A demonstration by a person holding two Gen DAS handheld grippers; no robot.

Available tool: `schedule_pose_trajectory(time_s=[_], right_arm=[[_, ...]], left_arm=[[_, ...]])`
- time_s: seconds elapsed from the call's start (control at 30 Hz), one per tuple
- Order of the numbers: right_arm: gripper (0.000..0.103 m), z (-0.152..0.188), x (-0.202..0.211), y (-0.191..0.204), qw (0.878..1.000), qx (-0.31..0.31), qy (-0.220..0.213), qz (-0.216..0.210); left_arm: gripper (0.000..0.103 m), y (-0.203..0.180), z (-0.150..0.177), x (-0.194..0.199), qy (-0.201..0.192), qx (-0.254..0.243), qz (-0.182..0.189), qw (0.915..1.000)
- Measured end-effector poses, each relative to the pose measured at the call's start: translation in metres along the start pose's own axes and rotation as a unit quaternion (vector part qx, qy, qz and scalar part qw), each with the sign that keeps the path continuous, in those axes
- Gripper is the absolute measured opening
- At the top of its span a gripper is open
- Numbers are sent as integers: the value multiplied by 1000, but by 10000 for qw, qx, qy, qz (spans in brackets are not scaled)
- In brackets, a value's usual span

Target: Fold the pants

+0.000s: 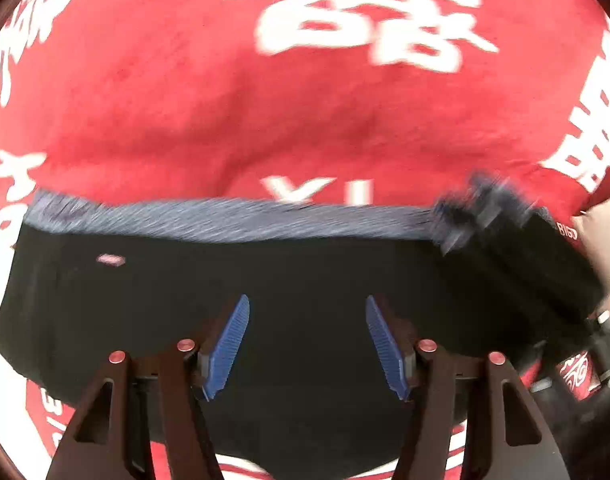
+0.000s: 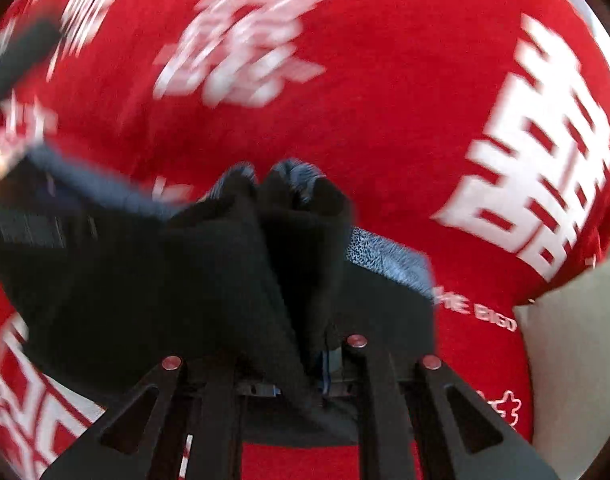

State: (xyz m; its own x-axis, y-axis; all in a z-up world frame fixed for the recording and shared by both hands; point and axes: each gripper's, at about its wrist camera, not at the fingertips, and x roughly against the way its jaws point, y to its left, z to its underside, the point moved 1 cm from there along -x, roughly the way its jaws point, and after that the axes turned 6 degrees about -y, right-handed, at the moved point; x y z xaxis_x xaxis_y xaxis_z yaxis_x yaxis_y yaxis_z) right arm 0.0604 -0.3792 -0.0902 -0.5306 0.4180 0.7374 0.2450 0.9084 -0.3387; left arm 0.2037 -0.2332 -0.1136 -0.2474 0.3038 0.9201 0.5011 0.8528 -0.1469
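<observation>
Soft, limp black fabric pants [image 2: 209,280] with grey waistband, pinched at a bunched edge by the right gripper [image 2: 321,364]; left gripper [image 1: 307,348] spread apart, empty, above them.

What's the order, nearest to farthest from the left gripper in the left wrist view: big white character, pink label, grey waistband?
From the left gripper, open over the black pants:
1. Pink label, on the pants, upper left.
2. Grey waistband, along the pants' far edge.
3. Big white character, on the red cloth, top of view.
</observation>
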Motion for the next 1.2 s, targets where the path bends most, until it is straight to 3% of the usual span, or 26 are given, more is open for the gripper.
schedule_pose_trajectory(time_s=[0.03,0.07,0.13,0.17,0.23,0.27,0.4,0.57,0.73,0.8,0.87,0.97,1.13,1.2], right_arm=[[18,5,-9,20,9995,259,116,121],[26,11,-15,38,9979,557,163,292],[35,21,-15,64,9909,1124,78,735],[35,24,-10,75,9864,1371,-28,906],[50,27,4,80,9867,1441,-136,744],[61,28,17,78,9897,1359,-141,424],[64,34,52,46,9969,778,-16,115],[66,45,69,-32,9960,-728,492,-154],[66,63,69,-59,9882,-1299,786,-225],[66,69,69,-63,9864,-1385,817,-353],[65,71,66,-64,9850,-1433,858,-430],[63,74,65,-73,9806,-1650,928,-502],[62,72,67,-89,9775,-1834,920,-496],[62,73,64,-91,9765,-1854,945,-554]], left_arm=[[63,11,1,-2,30,30,-10,10000],[76,14,3,-4,47,22,-32,10000],[88,23,5,1,-36,14,-74,10000],[88,32,4,6,-91,-5,-2,10000],[88,38,0,6,-52,-62,125,9999],[88,34,-1,10,-19,-111,204,9997],[88,1,0,28,78,-378,818,9959],[88,-65,5,40,321,-936,1597,9822],[87,-94,10,17,587,-1109,1571,9796],[63,-97,11,5,759,-985,1664,9782],[18,-101,13,1,901,-1051,1634,9768],[10,-108,16,7,1018,-1139,1666,9741],[10,-82,44,0,1153,-1156,1178,9795],[11,-60,52,1,958,-729,1489,9815]])
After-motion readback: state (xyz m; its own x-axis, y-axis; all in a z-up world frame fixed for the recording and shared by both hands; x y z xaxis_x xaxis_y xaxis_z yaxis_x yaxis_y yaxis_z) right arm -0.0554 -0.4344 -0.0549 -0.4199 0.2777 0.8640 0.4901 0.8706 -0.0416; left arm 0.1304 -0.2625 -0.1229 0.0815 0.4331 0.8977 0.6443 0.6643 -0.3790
